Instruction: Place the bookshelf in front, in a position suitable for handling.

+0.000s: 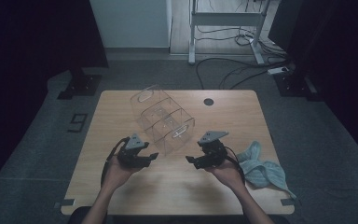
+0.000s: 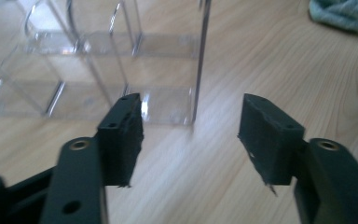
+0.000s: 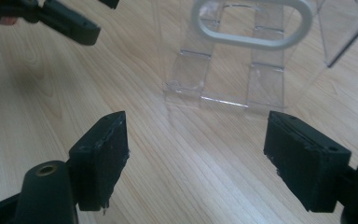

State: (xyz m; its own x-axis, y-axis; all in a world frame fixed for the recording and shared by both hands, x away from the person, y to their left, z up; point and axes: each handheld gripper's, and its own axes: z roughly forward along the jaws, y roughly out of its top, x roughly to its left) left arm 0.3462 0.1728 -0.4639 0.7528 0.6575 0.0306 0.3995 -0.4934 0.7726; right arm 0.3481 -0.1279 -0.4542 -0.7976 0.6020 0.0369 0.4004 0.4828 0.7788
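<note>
A clear acrylic organiser point(image 1: 163, 119) with several compartments and oval handle slots lies tilted on the middle of the wooden table point(image 1: 223, 191). My left gripper point(image 1: 152, 157) is held just left of the organiser's near end, pointing right. Its jaws stand open with nothing between them. In the left gripper view point(image 2: 191, 128) the organiser's near corner point(image 2: 168, 105) lies just beyond the fingertips, apart from them. My right gripper point(image 1: 190, 160) faces it from the right, open and empty. In the right gripper view point(image 3: 196, 140) the organiser's end wall with its handle slot point(image 3: 251, 23) stands ahead.
A crumpled light-blue cloth point(image 1: 261, 168) lies at the table's right edge, beside the right hand, and also shows in the left gripper view point(image 2: 345, 14). A round black grommet point(image 1: 208, 101) sits near the far edge. Cables and a desk frame are on the floor beyond.
</note>
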